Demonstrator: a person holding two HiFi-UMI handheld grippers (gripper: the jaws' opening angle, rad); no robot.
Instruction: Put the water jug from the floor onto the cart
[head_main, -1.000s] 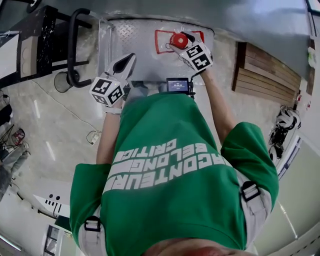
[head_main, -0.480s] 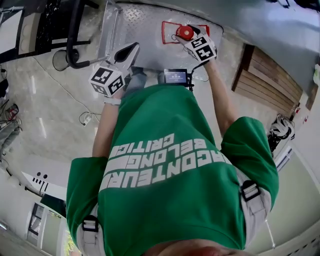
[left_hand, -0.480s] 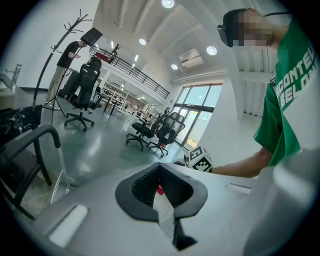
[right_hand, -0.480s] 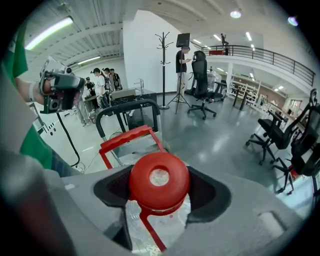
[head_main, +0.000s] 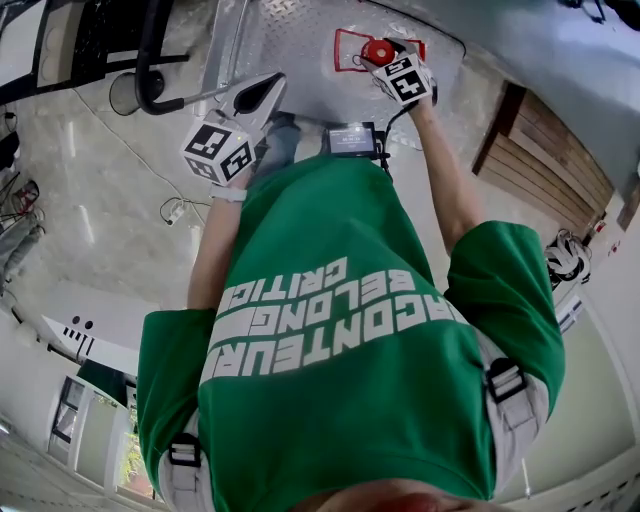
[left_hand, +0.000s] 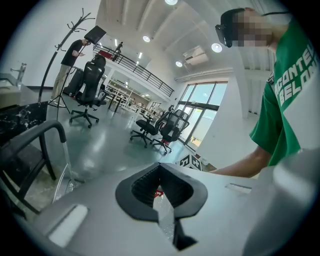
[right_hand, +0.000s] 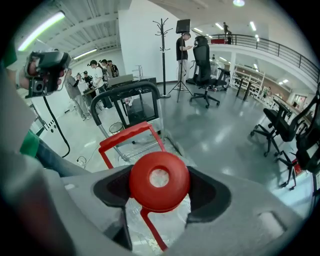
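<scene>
Cart (head_main: 290, 40) deck below, right gripper (head_main: 383, 58) grips water jug (right_hand: 159, 181) cap

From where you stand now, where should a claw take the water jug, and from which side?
At the red cap, from above. The water jug stands upright, so the cap faces up. It is round and narrow enough for the jaws, while the clear body looks too wide. The right claw is closed on it that way.

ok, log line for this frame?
right gripper: shut on water jug cap | jug: over cart deck, contact unclear | left gripper: shut, empty
</scene>
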